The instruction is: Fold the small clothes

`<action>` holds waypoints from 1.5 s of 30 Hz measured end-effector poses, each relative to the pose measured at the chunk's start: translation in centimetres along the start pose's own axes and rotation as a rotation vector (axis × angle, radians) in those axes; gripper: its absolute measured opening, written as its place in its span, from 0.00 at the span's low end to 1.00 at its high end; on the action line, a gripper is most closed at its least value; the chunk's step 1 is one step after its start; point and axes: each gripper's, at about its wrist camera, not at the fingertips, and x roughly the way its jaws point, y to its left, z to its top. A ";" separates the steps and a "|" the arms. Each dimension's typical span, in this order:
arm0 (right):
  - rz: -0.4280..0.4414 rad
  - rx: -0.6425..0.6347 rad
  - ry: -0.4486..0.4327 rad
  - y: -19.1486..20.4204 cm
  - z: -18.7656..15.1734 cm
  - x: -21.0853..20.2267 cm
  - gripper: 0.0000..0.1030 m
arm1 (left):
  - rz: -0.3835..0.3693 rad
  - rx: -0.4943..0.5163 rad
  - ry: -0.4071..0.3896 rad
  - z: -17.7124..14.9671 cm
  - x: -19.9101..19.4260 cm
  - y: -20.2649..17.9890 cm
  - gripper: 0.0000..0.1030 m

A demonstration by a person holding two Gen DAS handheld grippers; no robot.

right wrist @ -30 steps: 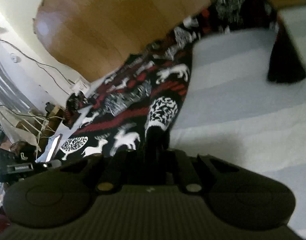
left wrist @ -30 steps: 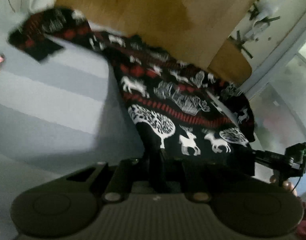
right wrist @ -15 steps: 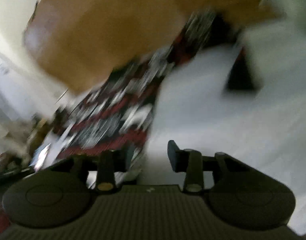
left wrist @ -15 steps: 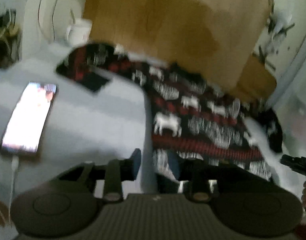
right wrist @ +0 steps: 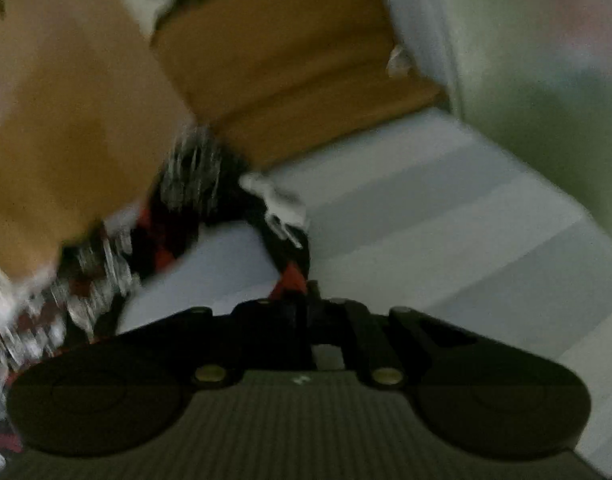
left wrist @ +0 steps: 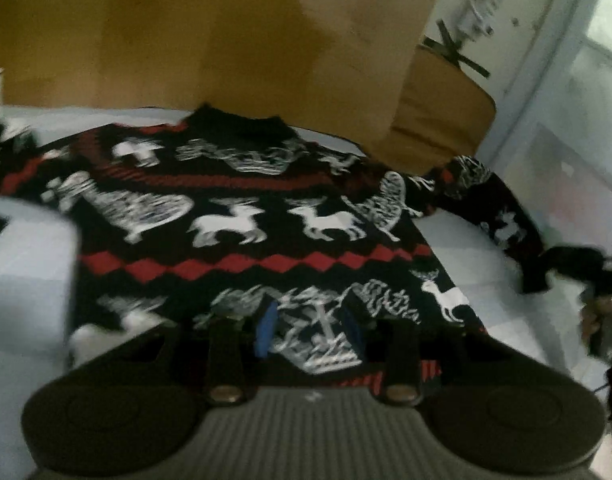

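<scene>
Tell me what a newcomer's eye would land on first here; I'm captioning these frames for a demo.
First, the black sweater with white reindeer and red zigzag bands, spread flat on the pale striped bed, filling the middle of the left wrist view. Next, the big brown board standing behind it. In the blurred right wrist view, the right gripper looks shut on a sleeve.

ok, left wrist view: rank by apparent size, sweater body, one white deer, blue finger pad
1. sweater body, largest by far.
2. white deer.
3. blue finger pad, smallest, though it looks close to the deer and is nearer the camera, so unsure.
</scene>
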 end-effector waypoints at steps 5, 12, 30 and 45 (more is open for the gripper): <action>-0.128 0.063 -0.064 -6.1 3.3 -5.3 0.07 | -0.017 0.044 0.048 0.5 3.2 -1.2 0.42; 0.161 0.058 0.307 -4.0 1.2 -3.6 0.08 | -0.017 0.082 0.073 0.8 5.6 -1.8 0.50; 0.811 -0.415 0.423 35.6 2.5 1.8 0.40 | -0.046 -0.109 -0.225 0.5 -7.1 6.3 0.70; 0.338 -0.033 0.341 12.5 6.5 11.1 0.59 | 0.048 -0.091 -0.105 6.1 0.1 8.7 0.82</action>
